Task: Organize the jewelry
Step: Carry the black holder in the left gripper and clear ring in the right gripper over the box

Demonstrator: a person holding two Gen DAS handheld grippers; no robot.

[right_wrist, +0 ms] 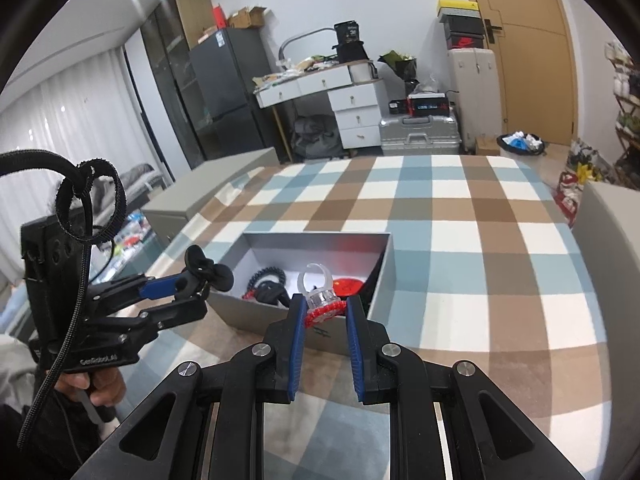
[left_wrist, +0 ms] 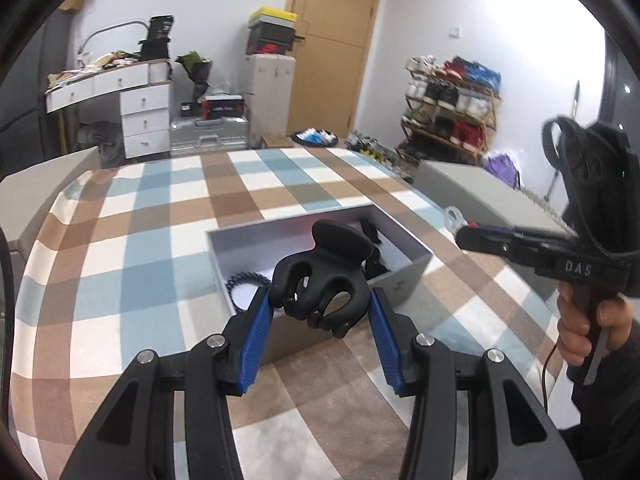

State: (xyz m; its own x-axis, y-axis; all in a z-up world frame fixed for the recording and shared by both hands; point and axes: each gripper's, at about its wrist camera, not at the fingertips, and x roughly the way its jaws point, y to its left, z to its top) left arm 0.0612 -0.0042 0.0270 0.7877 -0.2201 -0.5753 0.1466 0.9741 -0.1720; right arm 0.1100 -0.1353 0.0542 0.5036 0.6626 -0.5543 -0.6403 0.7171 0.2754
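My left gripper (left_wrist: pixel 320 300) is shut on a black claw hair clip (left_wrist: pixel 324 276) and holds it above the near wall of an open grey box (left_wrist: pixel 404 276) on the checked tablecloth. A black beaded bracelet (left_wrist: pixel 244 280) lies inside. My right gripper (right_wrist: pixel 323 304) is shut on a clear plastic ring with a red base (right_wrist: pixel 320 296), just in front of the grey box (right_wrist: pixel 256 312). Inside lie a black bracelet (right_wrist: pixel 270 272) and a red round piece (right_wrist: pixel 348 286). The left gripper with the clip (right_wrist: pixel 208 270) shows at the box's left corner.
The table with its brown, blue and white checked cloth (right_wrist: pixel 460 240) stretches behind and to the right of the box. Grey chair backs (left_wrist: pixel 480 188) stand at the table's sides. Drawers, suitcases, a shoe rack and a door line the far wall.
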